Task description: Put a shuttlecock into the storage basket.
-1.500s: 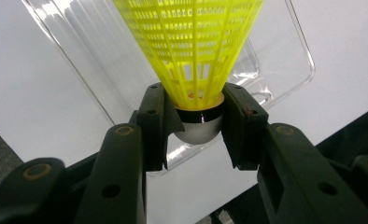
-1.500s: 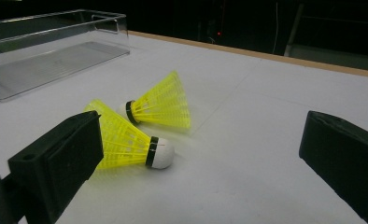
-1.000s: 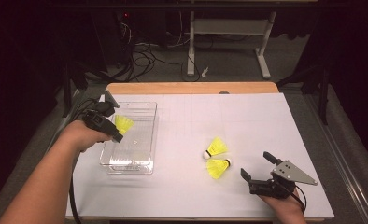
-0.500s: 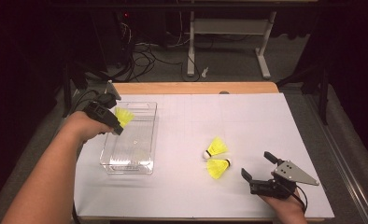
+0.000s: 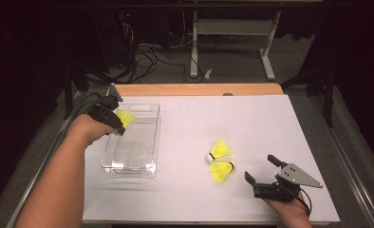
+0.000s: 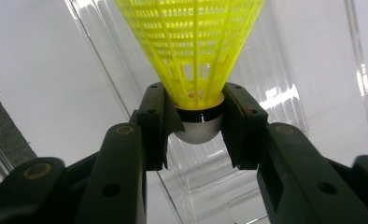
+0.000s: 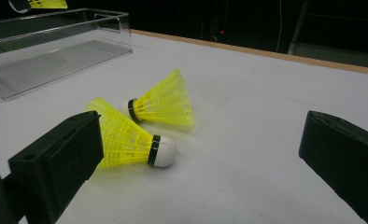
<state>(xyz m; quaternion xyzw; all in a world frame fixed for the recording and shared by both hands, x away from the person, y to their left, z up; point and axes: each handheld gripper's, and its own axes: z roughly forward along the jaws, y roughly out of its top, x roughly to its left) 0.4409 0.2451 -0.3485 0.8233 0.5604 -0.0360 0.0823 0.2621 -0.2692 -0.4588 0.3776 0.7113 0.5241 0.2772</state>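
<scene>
Two black jaws of the left gripper [image 6: 198, 119] are clamped on the white cork of a yellow shuttlecock [image 6: 194, 46], pads pressing at 9 and 3 o'clock of the cork, skirt fanning out toward 12 in the left gripper view. Behind it: ribbed floor and wall of a clear plastic bin [image 6: 275, 88]. In the high view the left gripper [image 5: 115, 124] sits at the bin's far-left corner, approx 10 o'clock of the table [image 5: 251, 123], w/ the held shuttlecock [image 5: 125, 116] poking over the bin's inside, above its floor, not resting on it. The bin [image 5: 149, 137] lies lengthwise on the left part of the white tabletop; its floor looks bare.

Right gripper [image 7: 196, 154]: jaws spread wide, nothing between the pads, resting low on the table near the 5 o'clock corner in the high view [image 5: 261, 171]. Just ahead of it, at approx 10–11 o'clock from its jaws, lie 2 more yellow shuttlecocks on their sides. The near shuttlecock [image 7: 126, 140] has its white cork pointing right in the right gripper view; the far shuttlecock [image 7: 166, 102] lies just beyond, cork toward the left, skirts close together, can't tell if touching. Both sit approx mid-table, well apart from the bin.
</scene>
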